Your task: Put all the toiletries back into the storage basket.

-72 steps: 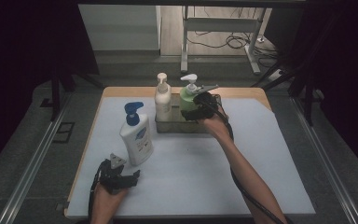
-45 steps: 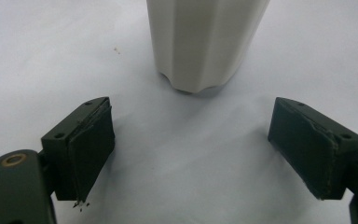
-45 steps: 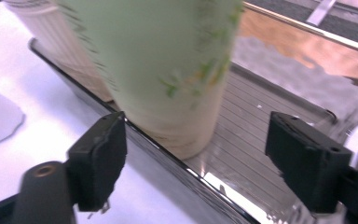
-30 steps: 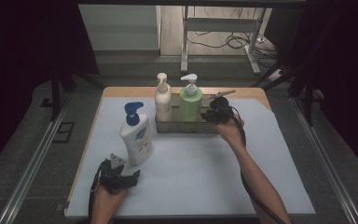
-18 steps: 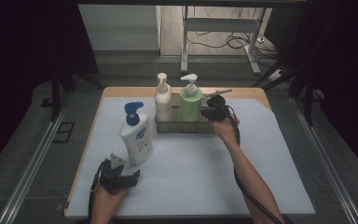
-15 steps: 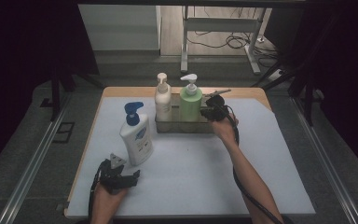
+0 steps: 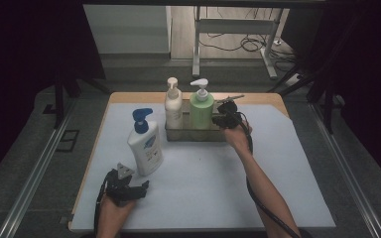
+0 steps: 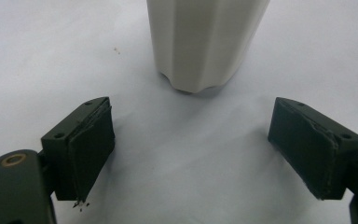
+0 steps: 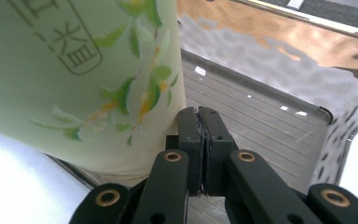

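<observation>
A green pump bottle (image 7: 201,110) (image 9: 74,70) and a cream pump bottle (image 7: 173,106) stand upright in a clear tray (image 7: 193,135) at the back of the table. My right gripper (image 7: 219,119) (image 9: 199,116) sits at the tray's right end, just beside the green bottle. Its jaws are shut, pad against pad, and I see nothing between them. A white bottle with a blue pump (image 7: 146,148) (image 8: 205,42) stands on the mat at front left. My left gripper (image 7: 141,187) (image 8: 191,154) rests on the mat just in front of it, open, with its jaws apart from the bottle.
A white mat (image 7: 203,188) covers most of the wooden table (image 7: 258,97). The tray floor (image 9: 261,121) to the right of the green bottle is bare. Beyond the table are a dark floor, cables and a metal stand (image 7: 238,29).
The right gripper has come off the green bottle, which stays in the tray, and moved to the tray's right end, where its jaws have shut. The left gripper has not moved.
</observation>
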Motion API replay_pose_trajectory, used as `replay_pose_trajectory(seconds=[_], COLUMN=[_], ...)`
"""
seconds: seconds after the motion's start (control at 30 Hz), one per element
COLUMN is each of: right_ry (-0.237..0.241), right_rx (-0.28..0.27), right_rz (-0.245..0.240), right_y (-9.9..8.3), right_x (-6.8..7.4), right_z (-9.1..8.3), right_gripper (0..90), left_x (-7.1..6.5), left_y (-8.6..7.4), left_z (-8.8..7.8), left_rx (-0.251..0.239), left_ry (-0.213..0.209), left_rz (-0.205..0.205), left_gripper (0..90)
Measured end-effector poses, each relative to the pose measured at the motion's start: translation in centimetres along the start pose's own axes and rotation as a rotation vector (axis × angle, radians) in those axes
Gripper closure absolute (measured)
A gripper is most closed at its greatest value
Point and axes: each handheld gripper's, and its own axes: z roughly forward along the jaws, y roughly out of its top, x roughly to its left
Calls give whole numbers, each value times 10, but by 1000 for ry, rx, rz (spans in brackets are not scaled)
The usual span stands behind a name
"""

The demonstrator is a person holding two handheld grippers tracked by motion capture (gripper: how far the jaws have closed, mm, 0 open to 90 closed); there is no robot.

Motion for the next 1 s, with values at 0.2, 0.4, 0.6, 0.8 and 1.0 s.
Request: replay_pose_trajectory(seconds=[0.2,0.4,0.6,0.8,1.0], right_ry=[7,12,23,10,-3], right_rx=[-2,5,6,10,11], right_rz=[-6,-18,-31,-38,-41], right_y=[1,1,3,6,6], right_x=[4,9,17,23,25], right_z=[2,4,7,8,8], right_gripper=[875,859,858,872,890], left_x=[0,0,0,0,0], left_y=[0,0,0,0,0], left_z=[0,0,0,0,0], left_rx=[0,0,0,0,1], left_ry=[0,0,0,0,0], left_rz=[0,0,0,0,1], left_gripper=[141,141,141,141,141])
